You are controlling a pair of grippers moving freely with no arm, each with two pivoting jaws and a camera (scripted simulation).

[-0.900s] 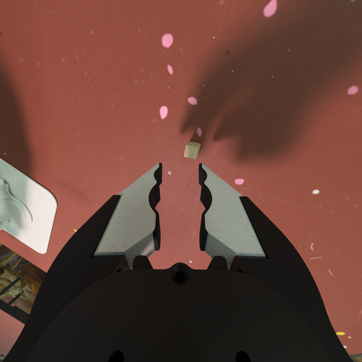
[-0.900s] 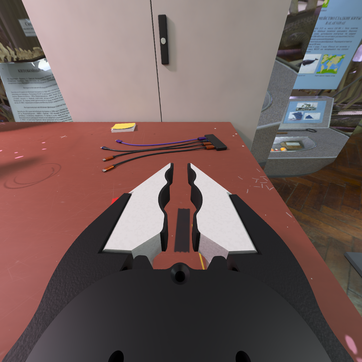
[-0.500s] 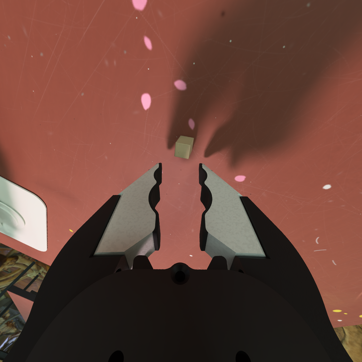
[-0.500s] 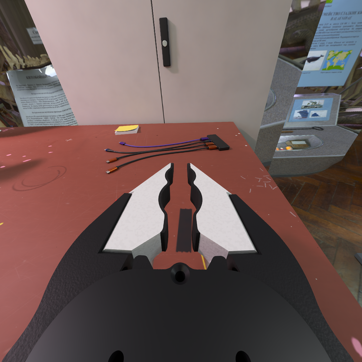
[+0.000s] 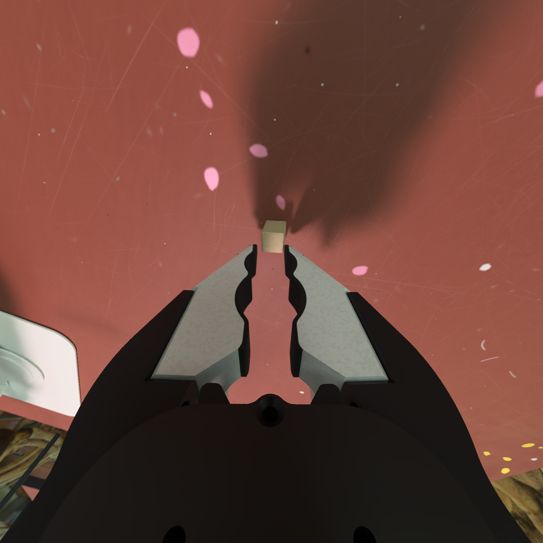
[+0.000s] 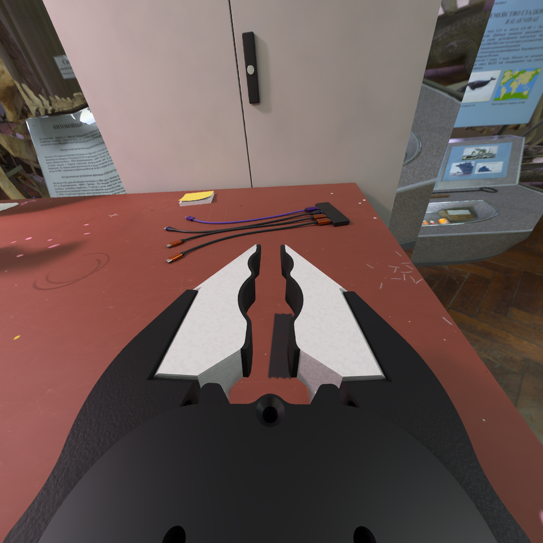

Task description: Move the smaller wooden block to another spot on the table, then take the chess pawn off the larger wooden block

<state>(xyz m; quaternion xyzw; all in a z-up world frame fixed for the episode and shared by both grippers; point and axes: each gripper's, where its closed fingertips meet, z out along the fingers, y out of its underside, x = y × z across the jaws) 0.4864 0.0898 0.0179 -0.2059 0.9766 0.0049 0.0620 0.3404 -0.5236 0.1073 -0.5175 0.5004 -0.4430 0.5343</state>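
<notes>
While the left gripper (image 5: 269, 249) points down at the red table (image 5: 117, 235), its fingers stand apart, empty, the small wooden block (image 5: 273, 236) lying just beyond their tips. Right wrist view: the right gripper (image 6: 270, 249) hangs parted and empty, cables (image 6: 244, 232) ahead.
</notes>
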